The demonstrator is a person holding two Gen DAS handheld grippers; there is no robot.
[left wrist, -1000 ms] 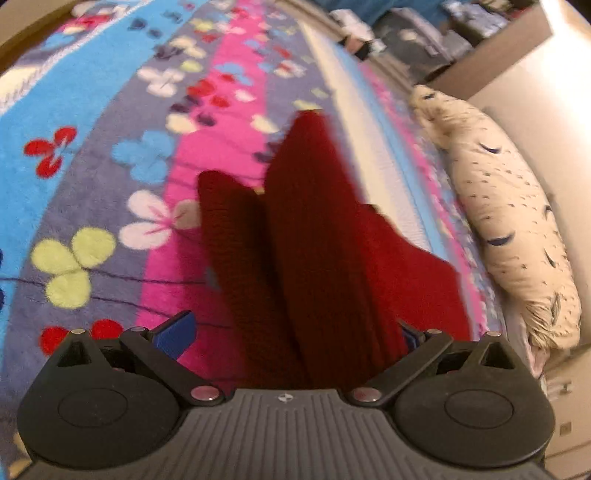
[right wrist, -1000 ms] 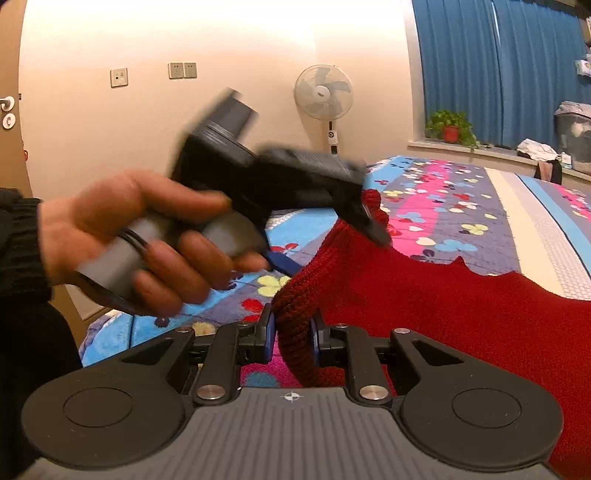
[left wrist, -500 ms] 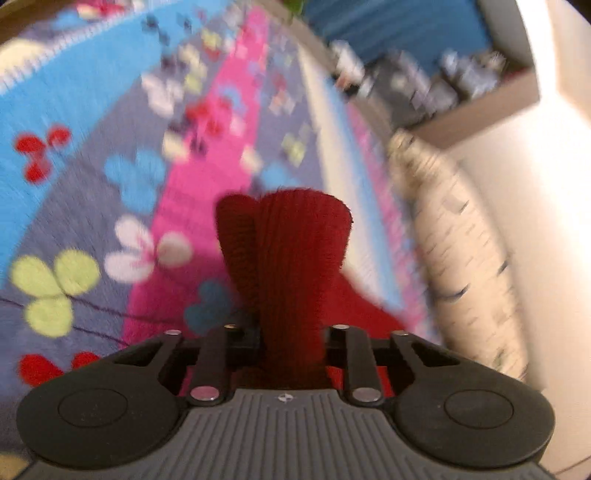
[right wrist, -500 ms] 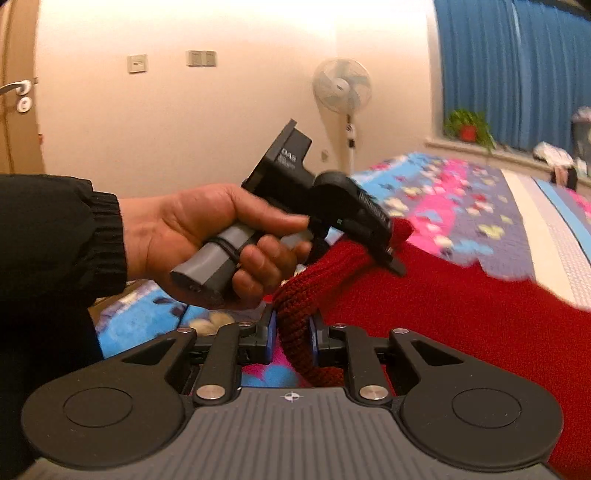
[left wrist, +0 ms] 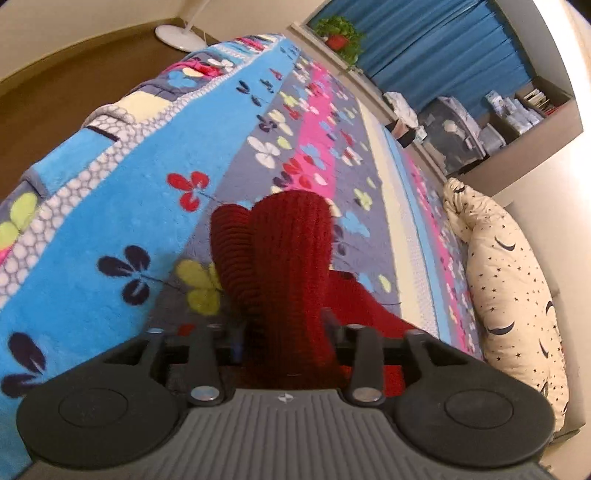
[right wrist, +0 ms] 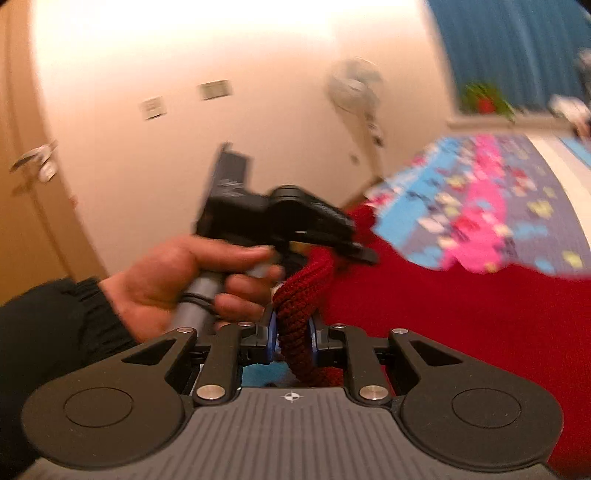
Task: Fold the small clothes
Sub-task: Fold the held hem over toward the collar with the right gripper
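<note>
A dark red knit garment (left wrist: 288, 251) hangs up from the flowered bed blanket (left wrist: 129, 206). In the left wrist view a thick bunched fold of it fills the gap of my left gripper (left wrist: 284, 332), whose jaws are opening while the pads still touch the cloth. The right wrist view is blurred. It shows a person's hand (right wrist: 184, 280) holding that left gripper (right wrist: 354, 247) at the garment's raised edge. My right gripper (right wrist: 291, 343) is shut on a rolled ribbed edge of the garment (right wrist: 461, 325), close below the left one.
A star-printed cream pillow (left wrist: 509, 288) lies along the bed's right side by the wall. A fan (right wrist: 354, 88) stands past the foot of the bed, its base (left wrist: 177, 37) on the brown floor. A potted plant (left wrist: 340, 33) and blue curtains are at the far end.
The left gripper went from wide open around the red cloth to closed on a bunched fold and rose with it. The right gripper kept its grip, lifted a little and rolled.
</note>
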